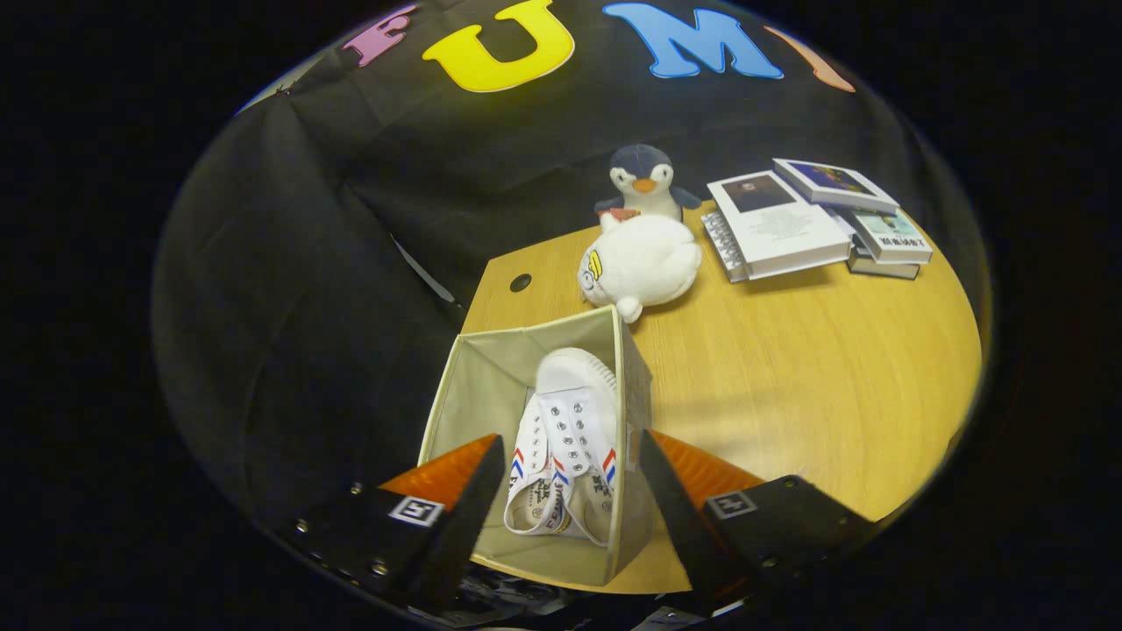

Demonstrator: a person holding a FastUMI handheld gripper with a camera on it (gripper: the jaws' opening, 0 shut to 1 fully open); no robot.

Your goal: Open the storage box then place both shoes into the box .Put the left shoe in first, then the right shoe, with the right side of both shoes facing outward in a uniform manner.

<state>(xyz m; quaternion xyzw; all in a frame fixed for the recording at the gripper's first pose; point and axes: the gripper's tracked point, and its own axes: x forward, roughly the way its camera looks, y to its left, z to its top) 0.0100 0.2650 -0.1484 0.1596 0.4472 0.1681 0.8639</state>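
Observation:
An open beige fabric storage box [478, 386] stands at the wooden table's near left corner. Inside it lie two white canvas shoes with red and blue stripes: one [578, 412] against the box's right wall with its toe pointing away, the other [530, 478] tucked beside it to the left. My gripper [570, 478] hovers above the box, open, its fingers spread to either side of the shoes and touching nothing.
Beyond the box sit a white plush toy [644, 263] and a penguin plush [644, 180]. Several books [815, 219] lie at the table's far right. The wooden table [815, 377] stretches right of the box. A round cable hole [520, 282] is near the left edge.

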